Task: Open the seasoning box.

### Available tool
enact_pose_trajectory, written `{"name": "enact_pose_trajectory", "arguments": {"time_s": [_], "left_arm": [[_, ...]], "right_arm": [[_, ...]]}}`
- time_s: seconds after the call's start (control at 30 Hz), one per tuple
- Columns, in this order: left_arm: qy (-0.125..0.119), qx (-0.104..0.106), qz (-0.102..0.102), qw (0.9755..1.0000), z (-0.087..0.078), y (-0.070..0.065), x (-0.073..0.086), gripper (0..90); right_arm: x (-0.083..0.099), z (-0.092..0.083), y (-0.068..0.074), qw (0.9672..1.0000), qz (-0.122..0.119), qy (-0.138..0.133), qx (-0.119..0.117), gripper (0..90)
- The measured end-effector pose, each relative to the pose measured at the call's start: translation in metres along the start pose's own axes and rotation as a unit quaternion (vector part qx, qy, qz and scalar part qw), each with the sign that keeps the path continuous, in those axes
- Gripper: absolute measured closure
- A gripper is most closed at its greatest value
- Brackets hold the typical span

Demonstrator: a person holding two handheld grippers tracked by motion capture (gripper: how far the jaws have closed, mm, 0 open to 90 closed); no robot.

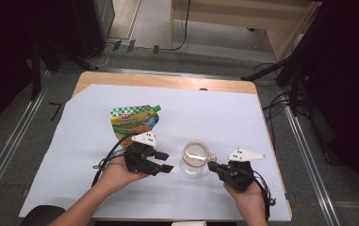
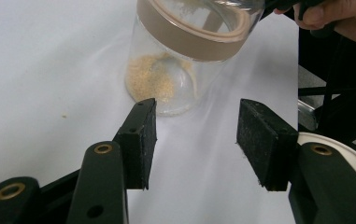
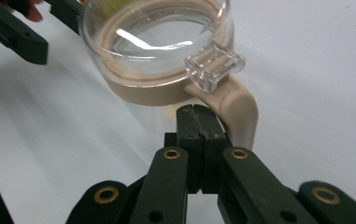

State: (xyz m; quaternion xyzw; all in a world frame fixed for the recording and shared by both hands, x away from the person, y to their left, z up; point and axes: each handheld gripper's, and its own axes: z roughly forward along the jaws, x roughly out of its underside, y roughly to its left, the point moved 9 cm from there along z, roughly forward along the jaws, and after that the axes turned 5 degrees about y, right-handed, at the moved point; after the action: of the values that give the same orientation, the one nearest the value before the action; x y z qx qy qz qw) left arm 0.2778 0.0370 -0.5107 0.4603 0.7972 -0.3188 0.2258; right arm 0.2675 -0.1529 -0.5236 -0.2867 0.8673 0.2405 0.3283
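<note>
A clear jar with a beige lid band stands on the white sheet between my two grippers. Yellow granules lie in the bottom of the jar. My left gripper is open just left of it; in the left gripper view its jaws stand wide apart with the jar ahead and nothing between them. My right gripper is shut at the jar's right side. In the right gripper view its tips sit pressed together, holding nothing, right below the clear latch and beside the beige handle.
A green and yellow spouted pouch lies flat behind the left gripper. The white sheet covers most of the wooden table. Tripod legs and cables stand on the floor at the right.
</note>
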Motion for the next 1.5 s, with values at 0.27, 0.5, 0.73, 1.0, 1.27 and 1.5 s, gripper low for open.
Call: {"name": "enact_pose_trajectory", "arguments": {"time_s": [0.27, 0.5, 0.73, 1.0, 1.27, 1.5], "left_arm": [[0.005, 0.016, 0.014, 0.9998, 0.014, -0.004, -0.007, 42.4], [0.009, 0.018, 0.020, 0.9996, 0.016, -0.004, -0.016, 39.2], [0.015, 0.037, 0.027, 0.9988, 0.016, -0.004, -0.027, 28.9], [0.021, 0.028, 0.051, 0.9981, 0.025, -0.005, -0.042, 17.3], [0.022, 0.004, 0.098, 0.9950, 0.039, -0.004, -0.056, 14.7], [0.027, -0.003, 0.113, 0.9932, 0.049, -0.004, -0.060, 14.2]], "right_arm": [[0.001, -0.009, -0.011, 0.9998, 0.006, 0.002, 0.016, 90.0], [-0.006, -0.005, -0.015, 0.9998, 0.006, 0.004, 0.020, 90.0], [-0.012, -0.021, -0.017, 0.9994, 0.010, -0.017, 0.027, 90.0], [-0.013, -0.019, -0.031, 0.9991, 0.024, -0.016, 0.032, 90.0], [-0.010, -0.015, -0.037, 0.9989, 0.040, -0.010, 0.024, 90.0], [-0.009, -0.013, -0.038, 0.9987, 0.043, -0.008, 0.025, 90.0]]}}
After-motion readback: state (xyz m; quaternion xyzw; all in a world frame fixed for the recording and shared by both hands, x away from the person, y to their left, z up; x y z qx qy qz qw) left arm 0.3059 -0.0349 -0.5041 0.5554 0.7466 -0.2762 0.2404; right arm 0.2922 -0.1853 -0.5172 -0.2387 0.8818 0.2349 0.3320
